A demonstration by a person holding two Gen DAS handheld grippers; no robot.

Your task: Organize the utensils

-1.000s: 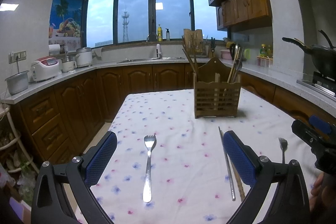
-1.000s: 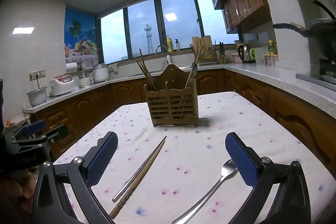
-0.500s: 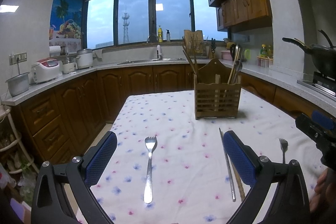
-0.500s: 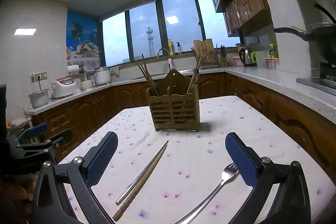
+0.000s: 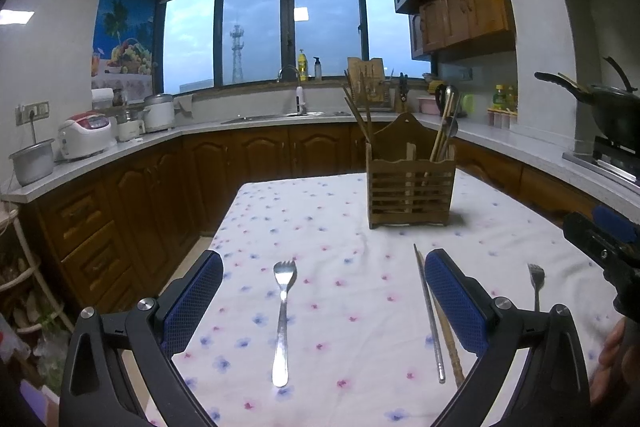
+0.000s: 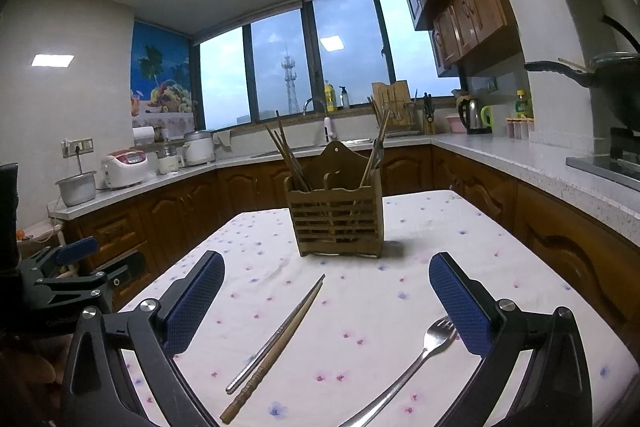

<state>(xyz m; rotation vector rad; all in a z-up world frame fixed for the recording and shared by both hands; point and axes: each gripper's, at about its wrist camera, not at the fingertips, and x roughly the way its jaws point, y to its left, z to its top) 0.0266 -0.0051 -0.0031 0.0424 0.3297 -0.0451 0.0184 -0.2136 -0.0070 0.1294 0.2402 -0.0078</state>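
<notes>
A wooden utensil holder (image 5: pixel 410 183) with chopsticks and spoons in it stands on the flowered tablecloth (image 5: pixel 332 227); it also shows in the right wrist view (image 6: pixel 338 215). A metal fork (image 5: pixel 282 315) lies between the fingers of my open, empty left gripper (image 5: pixel 323 291). A metal chopstick (image 5: pixel 429 315) and a wooden chopstick (image 5: pixel 450 343) lie by its right finger. In the right wrist view the two chopsticks (image 6: pixel 276 341) lie side by side between the fingers of my open, empty right gripper (image 6: pixel 326 295), and a second fork (image 6: pixel 416 367) lies by its right finger.
The table's left edge (image 5: pixel 218 223) drops to the floor beside wooden cabinets. Counters run around the room with a rice cooker (image 5: pixel 84 135), a sink (image 5: pixel 288 115) and a wok (image 5: pixel 612 107) on a stove at the right. My right gripper's body shows in the left wrist view (image 5: pixel 604 247).
Both grippers have risen and drawn back a little; the holder and utensils sit slightly lower in both views. Nothing on the table has moved.
</notes>
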